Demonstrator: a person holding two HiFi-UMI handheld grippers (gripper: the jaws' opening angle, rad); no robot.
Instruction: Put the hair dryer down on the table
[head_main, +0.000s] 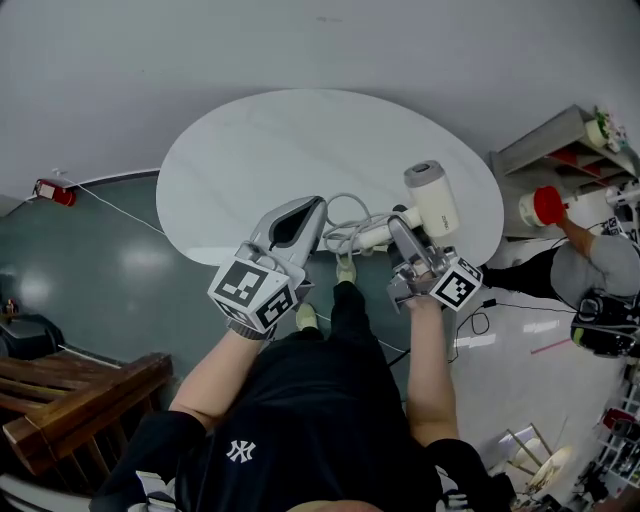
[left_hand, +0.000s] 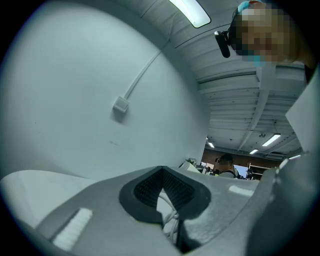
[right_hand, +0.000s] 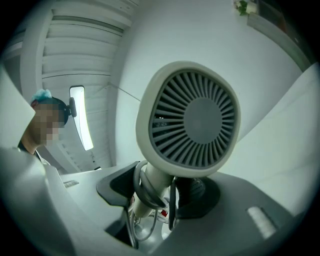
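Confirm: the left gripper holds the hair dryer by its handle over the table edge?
Wrong gripper: the right gripper holds the hair dryer by its handle over the table edge. The right gripper view shows its jaws clamped on the handle.

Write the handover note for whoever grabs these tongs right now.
Right tongs: shut on the hair dryer handle, with the cord wound round it.
Left tongs: shut, nothing visibly held; the cord's loose loops show just beyond them.
The dryer is over the table, at its near edge on the right.
Done: brought to the table. Left: lower it, open the right tongs.
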